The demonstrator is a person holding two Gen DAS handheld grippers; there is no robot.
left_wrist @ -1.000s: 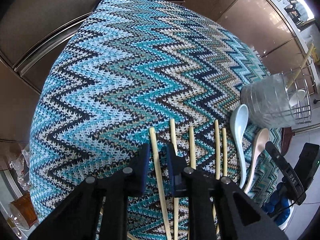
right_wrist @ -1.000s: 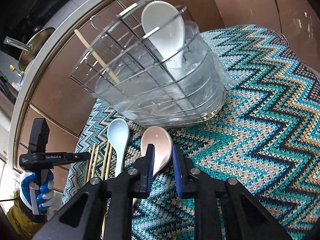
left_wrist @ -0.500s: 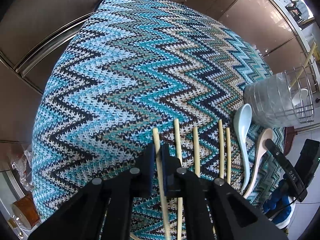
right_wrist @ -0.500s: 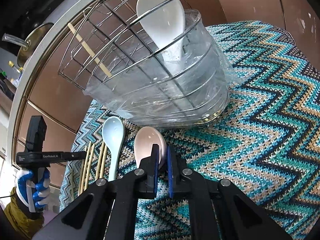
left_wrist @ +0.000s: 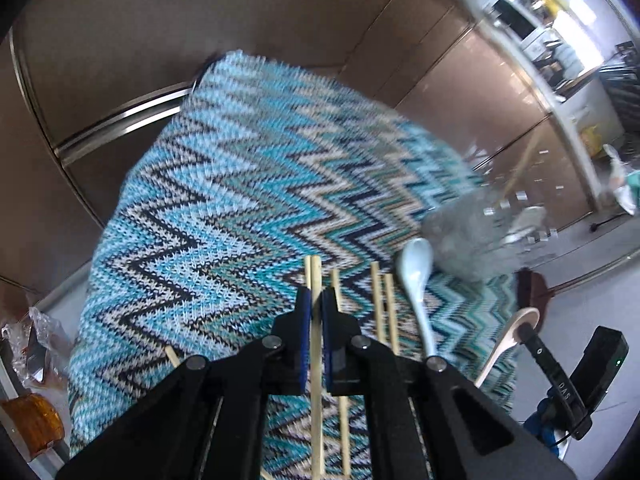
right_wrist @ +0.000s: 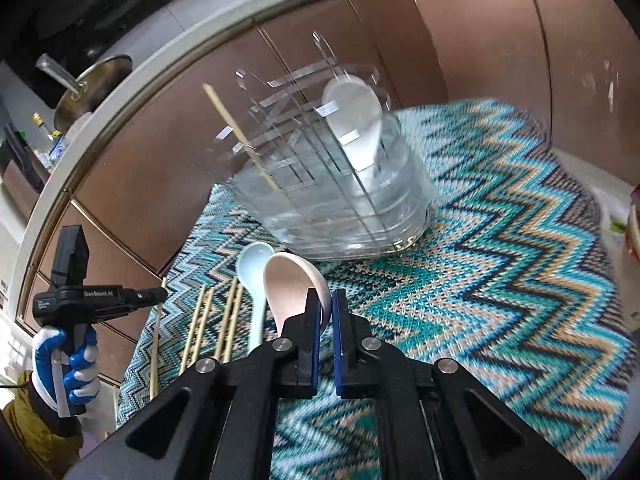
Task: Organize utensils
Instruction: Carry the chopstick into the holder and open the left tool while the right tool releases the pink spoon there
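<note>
- Fingers of the left gripper are pinched on one chopstick, low centre in the left wrist view; those of the right gripper are clamped on the handle of the pink spoon, low centre in the right wrist view.
- Both pieces appear just lifted off the zigzag cloth, so the step in hand looks like carrying them to the wire holder, which stands centre frame in the right view.
- That holder already has a white spoon and a single stick leaning in it.
- Next, each piece likely needs tipping upright and lowering through a gap in the wire top; the spoon's wide bowl asks for the roomier slot.
- Left on the cloth: four more chopsticks and a blue spoon, side by side just below the holder.
- Cloth to the right of the holder is bare, giving free approach there; brown cabinet fronts stand close behind, limiting overshoot.
</note>
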